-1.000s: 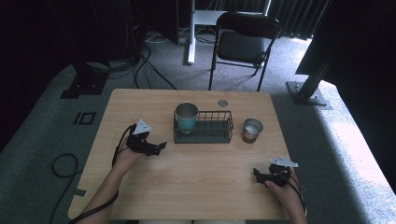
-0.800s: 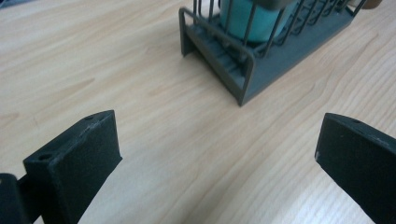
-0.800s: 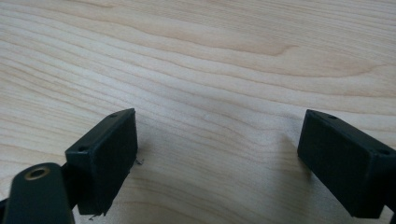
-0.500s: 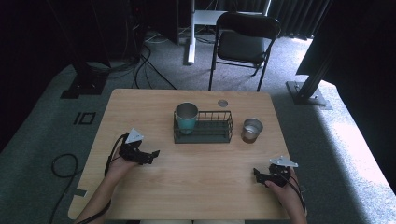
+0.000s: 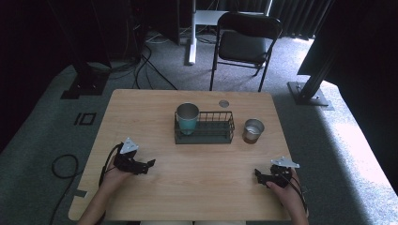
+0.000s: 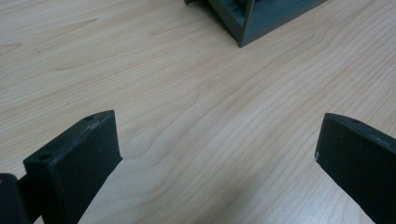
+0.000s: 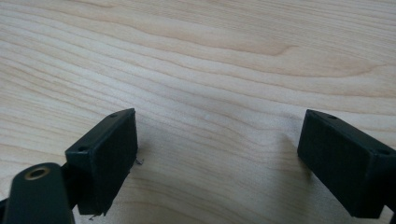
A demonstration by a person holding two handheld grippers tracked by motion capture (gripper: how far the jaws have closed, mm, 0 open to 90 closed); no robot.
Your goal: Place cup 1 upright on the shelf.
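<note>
Teal cup (image 5: 187, 119) stands upright in the wire rack's (image 5: 204, 132) left end, well apart from the left gripper (image 5: 149, 164) and right gripper (image 5: 257, 174), both resting empty, jaws apart, on the tabletop (image 5: 202, 173); a steel cup (image 5: 253, 130) waits beside the rack, so likely unracked work remains.

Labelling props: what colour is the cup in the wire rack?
Teal-sided metal cup with a silver rim, clearest in the high view.

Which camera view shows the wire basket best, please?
The high view: the whole wire basket shows there, with the teal cup standing in its left end. The left gripper view catches one corner of it at the top edge. The right gripper view looks at bare table.
</note>
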